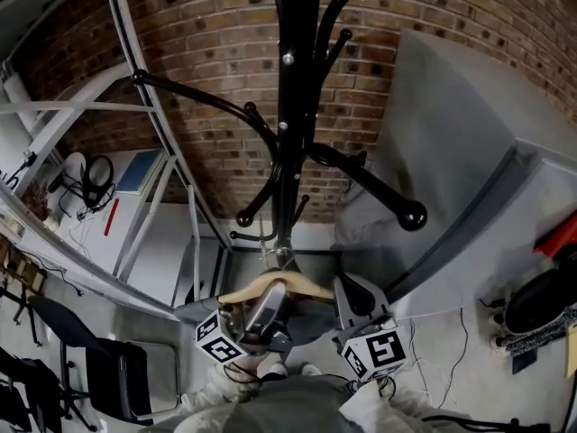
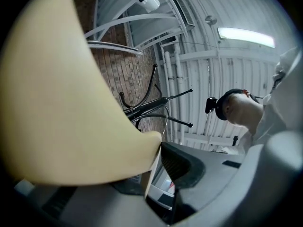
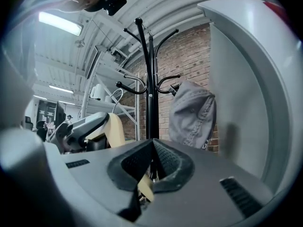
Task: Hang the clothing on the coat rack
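The left gripper [image 1: 273,298] clamps the broad arm of the pale wooden hanger [image 2: 61,103], and the right gripper [image 3: 151,167] pinches its thin end. The grey cloth garment [image 3: 191,115] hangs centre right, beside the black metal coat rack [image 3: 150,79]. This looks like the approach. The next move calls for lifting the hanger onto a free arm.

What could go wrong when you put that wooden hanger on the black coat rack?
The wooden hanger has its metal hook right by the coat rack, so it might bump the pole and miss an arm. The left gripper and right gripper both pinch the hanger; if one slips, it could tip. A grey garment hanging there might get knocked.
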The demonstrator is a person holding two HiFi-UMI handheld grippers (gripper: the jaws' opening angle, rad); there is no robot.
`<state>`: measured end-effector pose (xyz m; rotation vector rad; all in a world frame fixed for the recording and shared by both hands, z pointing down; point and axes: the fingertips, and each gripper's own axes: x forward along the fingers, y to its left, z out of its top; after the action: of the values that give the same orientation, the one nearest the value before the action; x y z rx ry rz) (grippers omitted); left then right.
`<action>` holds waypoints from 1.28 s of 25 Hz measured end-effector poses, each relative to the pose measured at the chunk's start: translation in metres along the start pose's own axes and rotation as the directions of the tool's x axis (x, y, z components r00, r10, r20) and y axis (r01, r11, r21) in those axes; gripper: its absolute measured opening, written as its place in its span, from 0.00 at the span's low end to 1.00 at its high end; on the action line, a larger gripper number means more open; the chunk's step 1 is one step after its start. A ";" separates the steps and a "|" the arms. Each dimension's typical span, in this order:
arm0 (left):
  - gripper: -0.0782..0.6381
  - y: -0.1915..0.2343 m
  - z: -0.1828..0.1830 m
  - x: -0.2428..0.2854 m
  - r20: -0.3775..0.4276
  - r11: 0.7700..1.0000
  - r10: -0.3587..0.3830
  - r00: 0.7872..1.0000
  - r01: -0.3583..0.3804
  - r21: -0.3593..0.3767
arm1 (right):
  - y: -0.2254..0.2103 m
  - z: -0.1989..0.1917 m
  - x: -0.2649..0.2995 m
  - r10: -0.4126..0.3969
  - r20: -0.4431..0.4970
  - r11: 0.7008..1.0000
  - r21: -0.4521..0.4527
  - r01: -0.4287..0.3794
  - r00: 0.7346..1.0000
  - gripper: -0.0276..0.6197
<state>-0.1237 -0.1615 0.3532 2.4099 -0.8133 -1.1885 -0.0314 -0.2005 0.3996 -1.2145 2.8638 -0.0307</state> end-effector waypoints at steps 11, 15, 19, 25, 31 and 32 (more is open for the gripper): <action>0.25 -0.005 0.024 0.006 -0.072 0.988 -0.142 0.987 0.136 -0.077 | 0.026 0.027 -0.002 -0.208 0.032 0.969 -0.127 0.211 0.978 0.08; 0.25 -0.004 0.032 0.008 -0.071 0.985 -0.159 0.985 0.154 -0.073 | 0.030 0.032 -0.004 -0.243 0.044 0.961 -0.128 0.246 0.969 0.08; 0.25 -0.010 0.039 0.015 -0.077 0.981 -0.184 0.980 0.178 -0.082 | 0.036 0.042 -0.009 -0.270 0.051 0.954 -0.119 0.275 0.961 0.08; 0.25 -0.018 0.055 0.033 -0.063 0.971 -0.230 0.971 0.226 -0.076 | 0.043 0.060 -0.008 -0.267 0.093 0.954 -0.114 0.277 0.959 0.08; 0.25 -0.012 0.069 0.045 -0.035 0.971 -0.234 0.972 0.232 -0.064 | 0.039 0.065 -0.003 -0.255 0.124 0.955 -0.120 0.270 0.959 0.08; 0.25 -0.009 0.071 0.047 -0.032 0.972 -0.230 0.973 0.228 -0.065 | 0.038 0.066 -0.002 -0.253 0.124 0.957 -0.117 0.267 0.960 0.08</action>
<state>-0.1547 -0.1865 0.2776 2.5199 -0.4885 -1.2239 -0.0553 -0.1731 0.3330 -1.5591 2.6314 0.2165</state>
